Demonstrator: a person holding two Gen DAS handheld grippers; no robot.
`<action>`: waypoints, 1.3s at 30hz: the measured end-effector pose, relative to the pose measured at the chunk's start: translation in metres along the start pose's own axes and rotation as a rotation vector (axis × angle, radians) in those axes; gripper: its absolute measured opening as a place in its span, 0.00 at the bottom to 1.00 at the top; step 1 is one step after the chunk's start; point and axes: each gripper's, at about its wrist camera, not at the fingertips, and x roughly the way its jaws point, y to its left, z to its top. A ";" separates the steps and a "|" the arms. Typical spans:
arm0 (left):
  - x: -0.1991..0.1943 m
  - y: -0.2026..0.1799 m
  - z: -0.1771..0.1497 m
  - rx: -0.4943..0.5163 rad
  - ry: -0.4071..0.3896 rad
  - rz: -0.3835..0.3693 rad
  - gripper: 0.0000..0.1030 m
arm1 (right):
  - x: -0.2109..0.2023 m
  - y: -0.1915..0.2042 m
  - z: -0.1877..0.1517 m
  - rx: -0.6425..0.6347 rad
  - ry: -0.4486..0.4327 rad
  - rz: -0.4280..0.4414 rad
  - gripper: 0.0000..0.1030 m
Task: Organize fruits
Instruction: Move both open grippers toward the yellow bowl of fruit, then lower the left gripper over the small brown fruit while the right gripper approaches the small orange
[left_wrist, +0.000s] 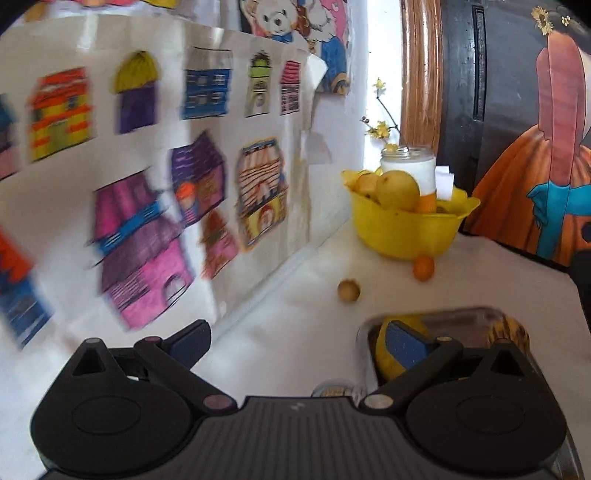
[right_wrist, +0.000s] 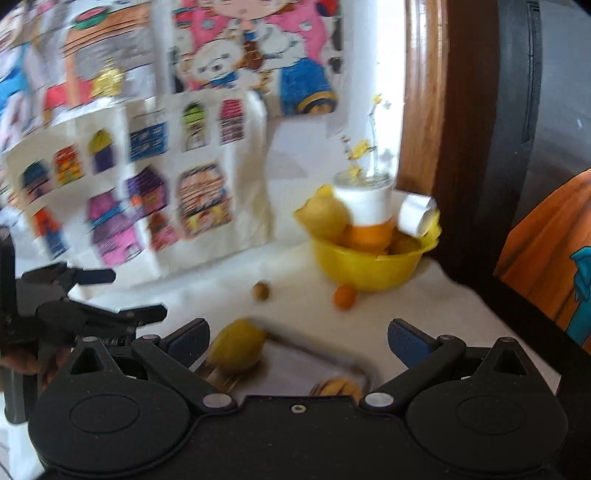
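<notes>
Lemon (right_wrist: 236, 345) on tray (right_wrist: 295, 363), between right gripper (right_wrist: 297, 341) fingers, untouched.

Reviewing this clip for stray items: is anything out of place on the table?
Yes. A small orange fruit and a small tan fruit lie loose on the white table, outside the yellow bowl.

Left tool (left_wrist: 299, 341) (fingers spread wide) faces yellow bowl (left_wrist: 406, 229).

Bowl (right_wrist: 365, 269) at the back; small orange (right_wrist: 345, 296) touching its front, nut (right_wrist: 260, 290) left, tray (right_wrist: 295, 365) nearer.
</notes>
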 end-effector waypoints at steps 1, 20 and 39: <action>0.009 -0.001 0.003 0.005 -0.005 -0.006 1.00 | 0.008 -0.004 0.005 0.005 0.013 0.001 0.99; 0.141 -0.018 0.022 0.037 0.057 -0.094 0.99 | 0.175 -0.069 0.001 0.230 0.125 0.049 0.82; 0.169 -0.013 0.023 0.003 0.094 -0.138 0.76 | 0.215 -0.056 0.009 0.173 0.156 0.037 0.54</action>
